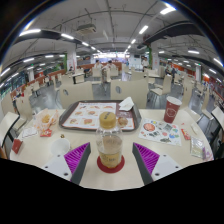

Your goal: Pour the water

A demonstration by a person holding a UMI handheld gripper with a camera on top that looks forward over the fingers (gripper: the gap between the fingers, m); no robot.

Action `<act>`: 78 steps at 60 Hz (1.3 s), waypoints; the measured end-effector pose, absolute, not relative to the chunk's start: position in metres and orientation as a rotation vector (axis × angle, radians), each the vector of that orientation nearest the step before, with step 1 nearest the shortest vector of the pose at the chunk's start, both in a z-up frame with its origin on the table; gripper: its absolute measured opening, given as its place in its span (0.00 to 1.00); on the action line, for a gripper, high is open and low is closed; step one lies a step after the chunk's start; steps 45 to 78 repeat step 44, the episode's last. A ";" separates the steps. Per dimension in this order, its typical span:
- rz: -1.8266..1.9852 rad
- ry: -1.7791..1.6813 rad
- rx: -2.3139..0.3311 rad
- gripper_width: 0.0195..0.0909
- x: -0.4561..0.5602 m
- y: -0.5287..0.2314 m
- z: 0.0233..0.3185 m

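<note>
Hand-held gripper (110, 158) is set wide, pink pads (78, 158) on either side of a clear bottle (110, 143). Bottle stands upright on the tabletop (150, 142) near its near edge, on what looks like a red coaster or base (111, 165). There is a visible gap between bottle and each finger, so no squeeze yet: it stands between them, not held.

Bottle has an orange-ish cap (108, 120), apparently still on. Liquid level is too small to read.

Further back toward the middle of the tabletop: a tray (92, 114) with a printed paper liner. A red paper cup (171, 108) stands toward the far right corner, well apart from the bottle; probable pour target, but that's a guess. A plate with food (45, 122) is at the left edge, and some paper or wrapper bits (152, 127) lie right of the tray. A small pale round thing (60, 146) sits just left of the left finger, possibly a lid or bowl, can't tell.

Background is a food-court type hall with rows of tables and chairs under ceiling strip lights.

Progress estimate: early. Approach and alignment on the bottle look done. Left: close on the bottle, lift, deal with the cap if it is really on, carry to a receiving vessel, tilt, pour, set back down. No water has visibly gone anywhere.

Risk: the bottle is tall and narrow, so an off-centre close could tip it.
</note>
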State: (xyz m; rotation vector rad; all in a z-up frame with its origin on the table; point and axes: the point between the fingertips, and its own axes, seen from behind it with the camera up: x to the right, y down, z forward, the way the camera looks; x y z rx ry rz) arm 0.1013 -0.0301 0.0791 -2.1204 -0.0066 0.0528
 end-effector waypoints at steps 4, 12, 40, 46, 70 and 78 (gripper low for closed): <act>0.056 0.010 -2.156 0.92 0.101 -0.053 0.091; 0.055 0.049 -2.218 0.92 0.100 -0.103 0.113; 0.038 0.109 -2.272 0.92 0.081 -0.179 0.145; 0.035 0.096 -2.281 0.92 0.078 -0.181 0.145; 0.035 0.096 -2.281 0.92 0.078 -0.181 0.145; 0.035 0.096 -2.281 0.92 0.078 -0.181 0.145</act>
